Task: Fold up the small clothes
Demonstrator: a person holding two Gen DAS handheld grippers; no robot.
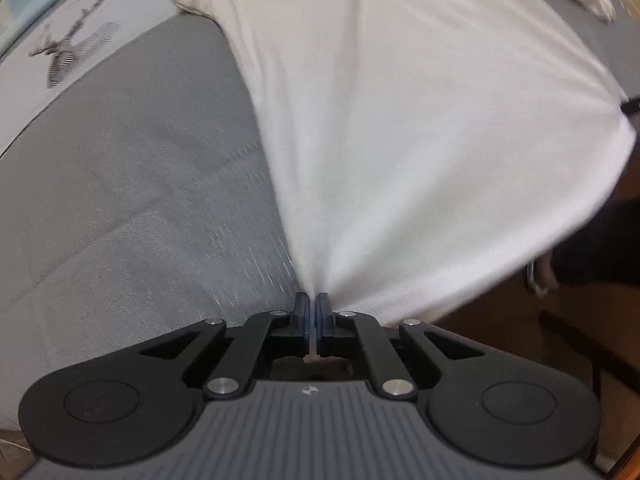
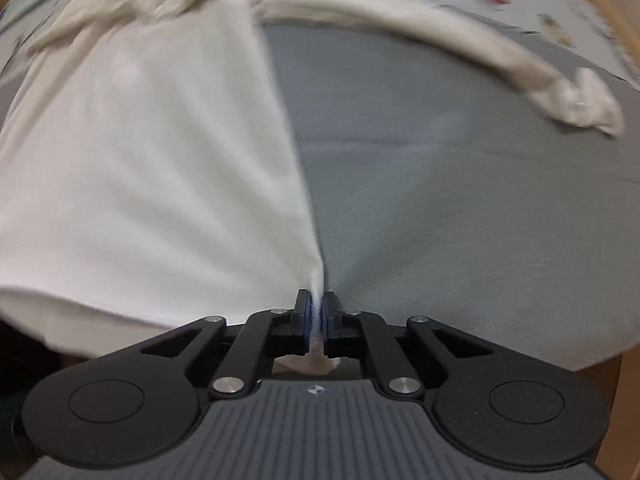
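Above the grey tabletop (image 1: 120, 184) we hold a white garment (image 1: 400, 140) stretched between both tools: our left tool (image 1: 312, 304) pinches one corner, our right tool (image 2: 316, 304) pinches the other, sleeves trailing on the surface.

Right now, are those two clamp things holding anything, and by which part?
Yes. The left hand-held gripper and the right hand-held gripper each pinch a bottom corner of the white garment, stretched between them above the grey surface.
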